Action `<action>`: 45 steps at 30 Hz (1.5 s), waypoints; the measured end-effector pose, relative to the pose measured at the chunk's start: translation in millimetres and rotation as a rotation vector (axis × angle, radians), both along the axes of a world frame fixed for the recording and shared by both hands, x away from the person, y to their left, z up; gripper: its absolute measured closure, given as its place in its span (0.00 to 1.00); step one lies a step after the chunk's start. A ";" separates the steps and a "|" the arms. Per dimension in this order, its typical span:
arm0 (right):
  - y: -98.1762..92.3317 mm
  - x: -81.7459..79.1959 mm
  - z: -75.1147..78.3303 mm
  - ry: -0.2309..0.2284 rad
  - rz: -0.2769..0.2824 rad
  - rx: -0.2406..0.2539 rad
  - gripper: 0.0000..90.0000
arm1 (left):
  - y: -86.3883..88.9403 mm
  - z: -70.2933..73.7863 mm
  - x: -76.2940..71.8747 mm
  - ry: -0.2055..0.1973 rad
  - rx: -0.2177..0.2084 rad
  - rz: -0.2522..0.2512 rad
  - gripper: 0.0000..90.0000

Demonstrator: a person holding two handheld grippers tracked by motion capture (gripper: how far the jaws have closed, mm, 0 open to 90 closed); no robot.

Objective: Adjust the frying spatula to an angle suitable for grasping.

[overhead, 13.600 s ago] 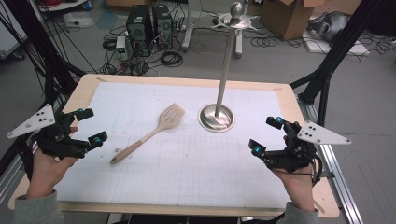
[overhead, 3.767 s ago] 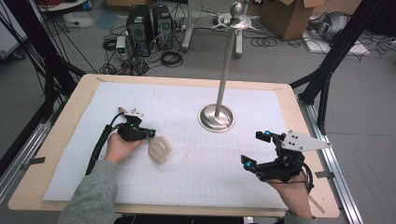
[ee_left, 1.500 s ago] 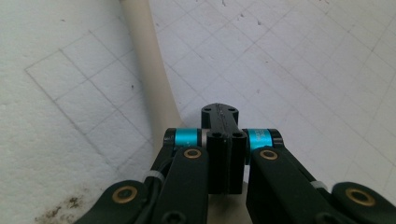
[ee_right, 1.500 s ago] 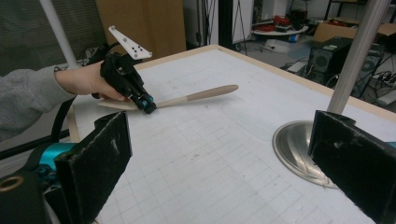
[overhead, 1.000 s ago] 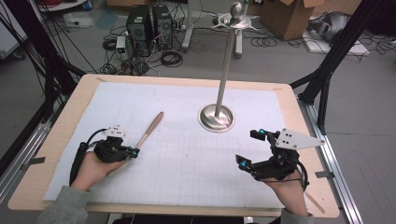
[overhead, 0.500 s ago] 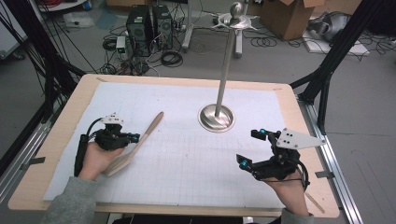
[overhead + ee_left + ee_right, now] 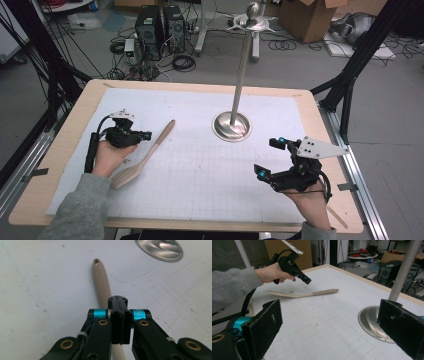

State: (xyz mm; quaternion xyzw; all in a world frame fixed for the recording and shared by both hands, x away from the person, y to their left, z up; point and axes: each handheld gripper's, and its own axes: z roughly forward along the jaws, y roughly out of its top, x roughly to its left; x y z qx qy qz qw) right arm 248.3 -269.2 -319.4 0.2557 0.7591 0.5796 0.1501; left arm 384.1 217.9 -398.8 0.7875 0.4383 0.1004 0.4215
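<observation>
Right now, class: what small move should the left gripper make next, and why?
Probably open the left gripper and lower it onto the spatula handle. Its jaws are shut on nothing and hover just above the spatula, which lies flat on the mat.

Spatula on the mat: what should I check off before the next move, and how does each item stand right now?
1. Spatula lies flat on the mat, free of both grippers: ok.
2. Left gripper ready to grasp: not ok. Its jaws are shut and empty, raised above the handle.
3. Right gripper free: ok. Its jaws are open with nothing between them.
4. Metal stand apart from the spatula: ok.
5. Handle's hole end unobstructed, pointing toward the stand's base: ok.
</observation>
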 end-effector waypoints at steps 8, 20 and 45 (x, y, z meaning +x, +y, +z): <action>-2.1 1.5 -0.6 0.004 0.007 0.008 0.06 | -4.0 -23.3 21.6 0.013 0.021 0.015 1.00; -5.8 -1.2 0.1 -0.004 -0.001 0.018 0.06 | -15.1 -38.9 28.5 0.102 0.058 0.023 1.00; -3.4 0.1 -1.4 0.008 0.002 0.007 0.06 | -28.7 -38.4 23.7 0.076 0.085 -0.067 1.00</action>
